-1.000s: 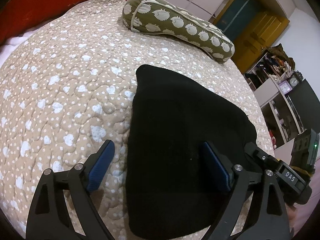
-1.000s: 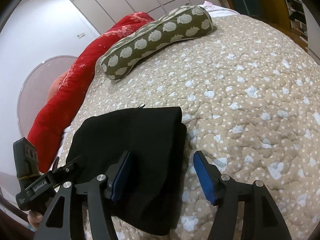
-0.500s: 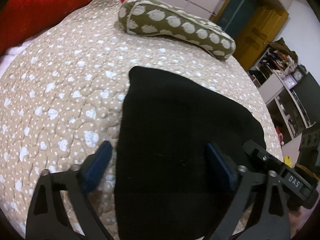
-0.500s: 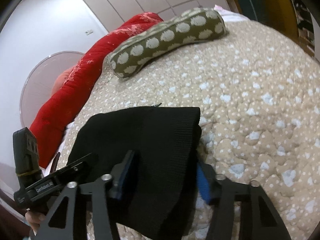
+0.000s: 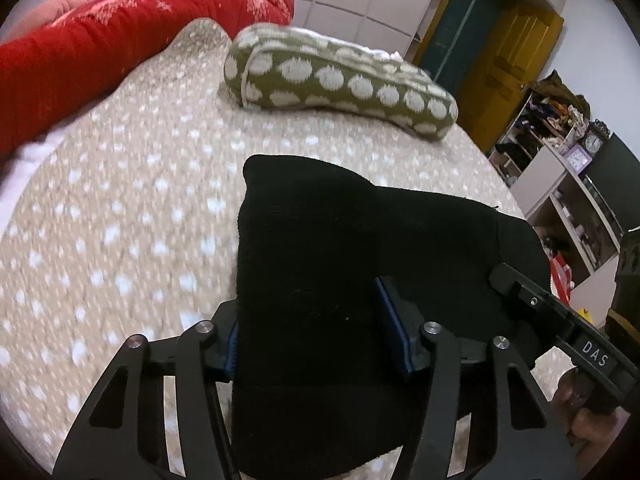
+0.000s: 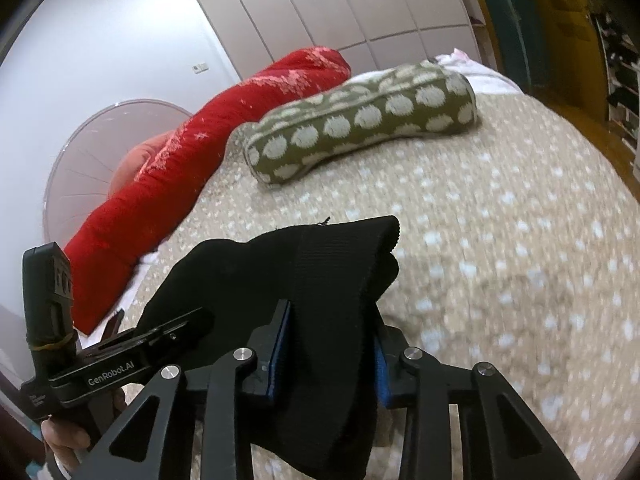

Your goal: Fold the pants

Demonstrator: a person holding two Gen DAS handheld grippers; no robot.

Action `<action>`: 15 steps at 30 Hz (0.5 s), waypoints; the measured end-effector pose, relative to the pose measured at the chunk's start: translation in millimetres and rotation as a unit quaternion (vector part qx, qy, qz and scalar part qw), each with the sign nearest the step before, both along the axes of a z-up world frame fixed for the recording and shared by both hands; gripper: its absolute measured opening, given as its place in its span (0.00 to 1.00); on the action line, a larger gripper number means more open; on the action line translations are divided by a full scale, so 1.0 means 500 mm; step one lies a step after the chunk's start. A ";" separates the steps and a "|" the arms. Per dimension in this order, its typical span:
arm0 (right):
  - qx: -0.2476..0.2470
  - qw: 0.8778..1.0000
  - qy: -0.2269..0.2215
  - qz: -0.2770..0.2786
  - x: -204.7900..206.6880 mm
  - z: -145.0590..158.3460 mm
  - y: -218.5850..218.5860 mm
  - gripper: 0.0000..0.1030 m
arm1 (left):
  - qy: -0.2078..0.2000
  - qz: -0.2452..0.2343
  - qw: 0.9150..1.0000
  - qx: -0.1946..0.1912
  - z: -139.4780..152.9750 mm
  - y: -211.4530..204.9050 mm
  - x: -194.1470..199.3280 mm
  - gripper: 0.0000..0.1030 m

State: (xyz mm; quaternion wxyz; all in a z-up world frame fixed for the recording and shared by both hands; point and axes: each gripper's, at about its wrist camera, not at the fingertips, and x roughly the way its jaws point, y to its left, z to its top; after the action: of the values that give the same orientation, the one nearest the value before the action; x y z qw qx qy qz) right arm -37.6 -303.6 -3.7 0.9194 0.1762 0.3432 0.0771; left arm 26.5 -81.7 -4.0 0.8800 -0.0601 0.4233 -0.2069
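Left wrist view: a red bolster (image 5: pixel 100 48) lies along the far left edge of a bed covered by a beige dotted quilt (image 5: pixel 120 220); a green spotted pillow (image 5: pixel 340 84) rests further right near the head of the bed; the black pants (image 5: pixel 340 260), already folded into a thick bundle, lie on the quilt in the foreground; the left tool (image 5: pixel 312 332) has just been closing and now its blue pads press on the near left part of the bundle, gripping it; at the right edge the other tool's body and a hand are partly visible.

Right wrist view: the left tool's body (image 6: pixel 108 360) sits at the far left with a hand beneath it; the red bolster (image 6: pixel 192 160) and the spotted pillow (image 6: pixel 360 124) lie beyond; the right tool (image 6: pixel 330 356) has likewise just been closing and now clamps the right side of the pants (image 6: pixel 320 280), whose ribbed edge bunches upward between its pads.

The step in hand appears to be lifting the bundle with both tools; doing it well likely calls for raising both sides evenly, keeping all layers pinched, and keeping the fabric taut so the folds do not slip apart.
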 end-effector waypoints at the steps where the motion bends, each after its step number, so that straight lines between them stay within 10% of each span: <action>1: -0.003 1.000 -0.006 0.001 0.010 0.009 0.003 0.32 | -0.005 0.002 1.000 0.001 0.009 -0.002 0.008 0.55; 15: -0.004 1.000 -0.024 0.002 0.082 0.048 0.005 0.32 | -0.022 0.014 1.000 0.007 0.046 -0.006 0.077 0.55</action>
State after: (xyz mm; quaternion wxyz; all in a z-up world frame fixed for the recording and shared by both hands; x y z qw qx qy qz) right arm 3.3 -301.3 20.3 0.9280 0.1697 0.3214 0.0817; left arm 65.0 -85.0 19.2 0.8923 -0.0557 0.4044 -0.1929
